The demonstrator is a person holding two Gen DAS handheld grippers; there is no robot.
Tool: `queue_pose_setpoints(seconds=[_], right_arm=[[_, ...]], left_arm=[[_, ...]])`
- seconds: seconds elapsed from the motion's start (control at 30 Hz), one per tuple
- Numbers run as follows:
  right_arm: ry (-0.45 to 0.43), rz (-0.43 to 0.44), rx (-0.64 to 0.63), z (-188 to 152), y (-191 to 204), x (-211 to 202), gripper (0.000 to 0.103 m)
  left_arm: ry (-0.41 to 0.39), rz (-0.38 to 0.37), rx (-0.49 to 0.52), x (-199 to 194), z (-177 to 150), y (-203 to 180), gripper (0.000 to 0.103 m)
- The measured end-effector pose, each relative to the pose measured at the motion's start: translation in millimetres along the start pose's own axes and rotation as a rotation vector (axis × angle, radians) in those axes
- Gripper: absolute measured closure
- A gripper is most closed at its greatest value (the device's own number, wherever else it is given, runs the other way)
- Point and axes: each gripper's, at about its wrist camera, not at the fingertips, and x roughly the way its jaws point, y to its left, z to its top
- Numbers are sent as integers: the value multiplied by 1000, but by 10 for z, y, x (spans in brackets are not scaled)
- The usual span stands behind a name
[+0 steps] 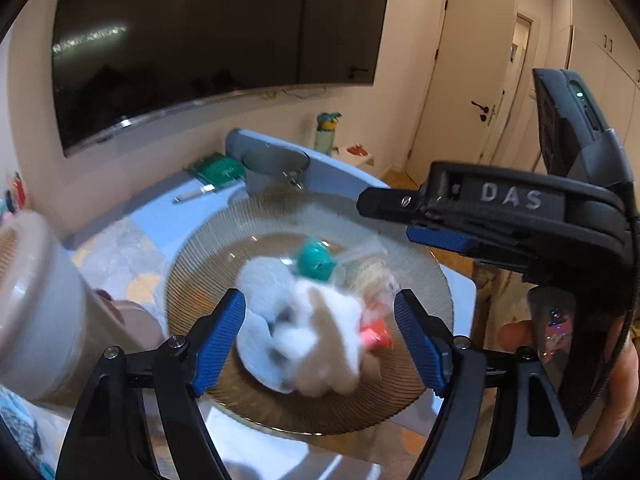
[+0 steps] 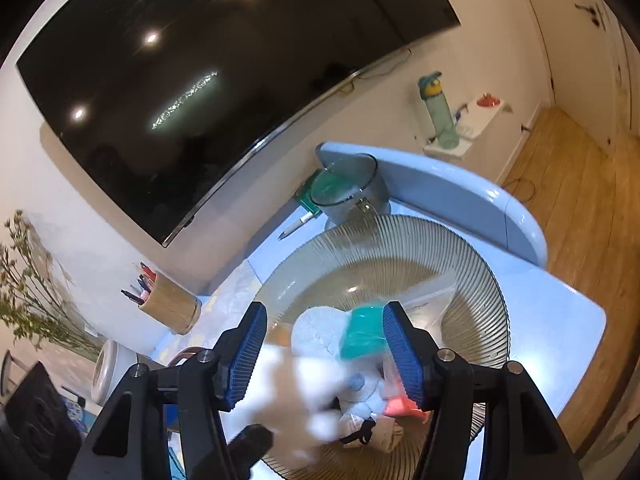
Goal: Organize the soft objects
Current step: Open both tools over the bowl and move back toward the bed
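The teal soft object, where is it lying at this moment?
The teal soft object lies in the ribbed glass plate, at the far side of the pile, just behind the white plush toy; in the right wrist view it sits beside that gripper's right finger.

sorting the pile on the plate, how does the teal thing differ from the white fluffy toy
The teal item is saturated blue-green and looks smooth; the white fluffy toy is pale, white and cream, and fuzzy. The teal item looks smaller and lies toward the far side of the pile; the toy is bulkier and lies nearest the cameras. Both rest on the ribbed glass plate, and neither is gripped.
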Motion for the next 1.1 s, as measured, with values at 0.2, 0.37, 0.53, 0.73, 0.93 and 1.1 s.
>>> queue_pose_setpoints(seconds=[0.2, 0.37, 0.53, 0.73, 0.93, 1.1], right_arm=[[-3, 13, 16, -128, -74, -191, 44], [13, 38, -14, -253, 30, -288, 44], [9, 56, -93, -416, 351, -480, 44], [-14, 164, -198, -745, 906, -724, 44], [59, 283, -374, -1254, 1744, -602, 44], [145, 339, -530, -1788, 2416, -319, 44]], left_arm=[[-3, -40, 35, -168, -83, -81, 27], [-20, -71, 11, -529, -167, -53, 27], [-23, -128, -69, -1059, -266, 153, 27], [-127, 78, -57, -2104, -526, 571, 27], [-232, 420, -113, -3088, -904, 1160, 27], [-270, 509, -278, -3549, -1305, 1812, 23]])
